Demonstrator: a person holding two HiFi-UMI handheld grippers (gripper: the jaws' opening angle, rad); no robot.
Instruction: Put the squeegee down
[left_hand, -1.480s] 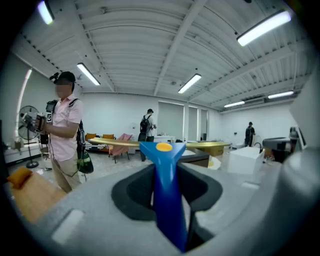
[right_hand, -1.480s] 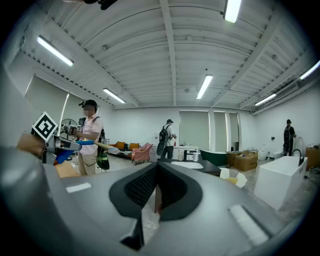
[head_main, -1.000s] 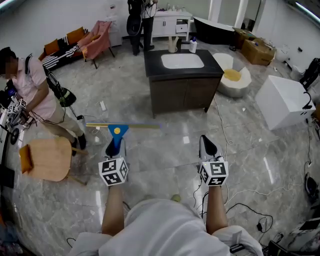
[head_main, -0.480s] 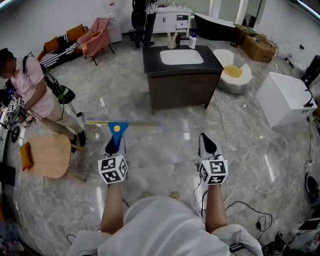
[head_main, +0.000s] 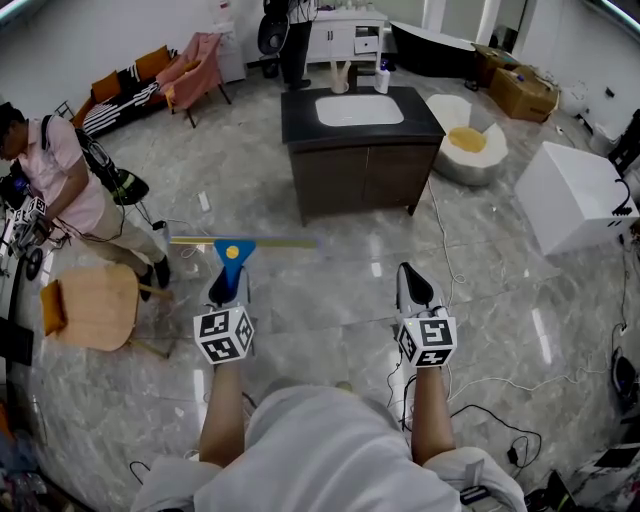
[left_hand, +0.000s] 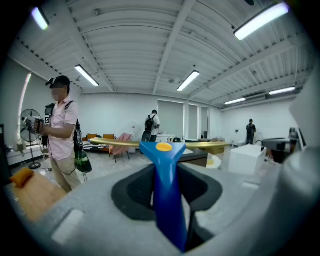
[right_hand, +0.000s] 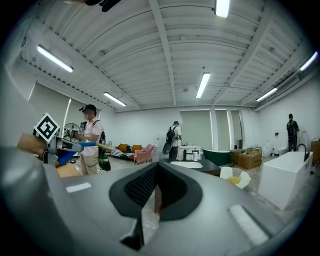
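A squeegee (head_main: 232, 262) with a blue handle, a yellow dot and a long yellow blade sticks out forward from my left gripper (head_main: 228, 292). In the left gripper view the blue handle (left_hand: 167, 190) runs up between the two jaws, which press on it from both sides, and the blade (left_hand: 160, 144) lies level across the view. My right gripper (head_main: 416, 292) is held at the same height to the right. Its jaws (right_hand: 156, 195) meet with nothing between them. Both hang above the marble floor, some way short of a dark sink cabinet (head_main: 360, 160).
A wooden chair (head_main: 95, 310) stands at the left, with a person in a pink shirt (head_main: 65, 190) behind it. A white box (head_main: 570, 205) and a round basin (head_main: 468, 145) are at the right. Cables (head_main: 480, 400) trail over the floor at the lower right.
The room has slid a little through the head view as the person walks. Both grippers keep their pose, and the squeegee stays in the left one.
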